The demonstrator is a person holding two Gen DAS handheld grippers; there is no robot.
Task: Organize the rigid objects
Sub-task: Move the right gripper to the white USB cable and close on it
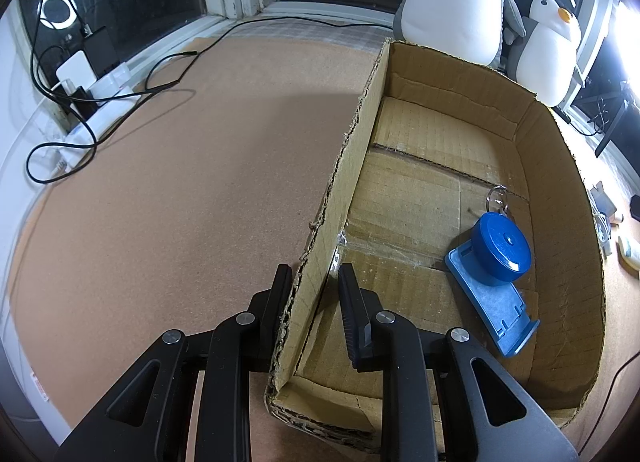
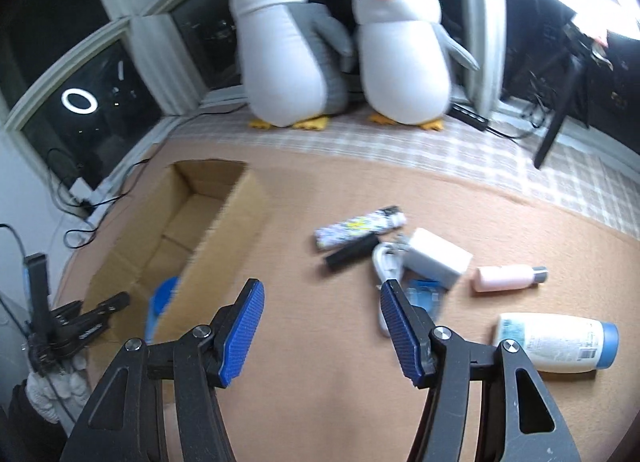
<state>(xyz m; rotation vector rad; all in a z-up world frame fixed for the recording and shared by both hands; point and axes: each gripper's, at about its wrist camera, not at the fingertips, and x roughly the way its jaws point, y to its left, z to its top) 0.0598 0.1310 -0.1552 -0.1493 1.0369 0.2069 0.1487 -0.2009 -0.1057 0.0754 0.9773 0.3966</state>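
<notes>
An open cardboard box (image 1: 568, 166) sits on the cork mat. Inside lie a blue round tape measure (image 1: 501, 248) with a key ring and a blue phone stand (image 1: 494, 304). My left gripper (image 1: 314, 276) straddles the box's near-left wall, one finger outside and one inside, with a gap on the inner side. The box (image 2: 224, 230) and left gripper (image 2: 94, 322) also show in the right wrist view. My right gripper (image 2: 320, 294) is open and empty above the mat. Ahead of it lie a patterned tube (image 2: 360, 226), a black stick (image 2: 352, 252), a white charger with cable (image 2: 436, 258), a blue item (image 2: 424, 294), a pink bottle (image 2: 508, 278) and a white bottle (image 2: 556, 342).
Two plush penguins (image 2: 288, 50) stand at the back by the window. Cables and a power strip (image 1: 80, 102) lie at the mat's left edge. A black tripod leg (image 2: 556, 130) leans at the right.
</notes>
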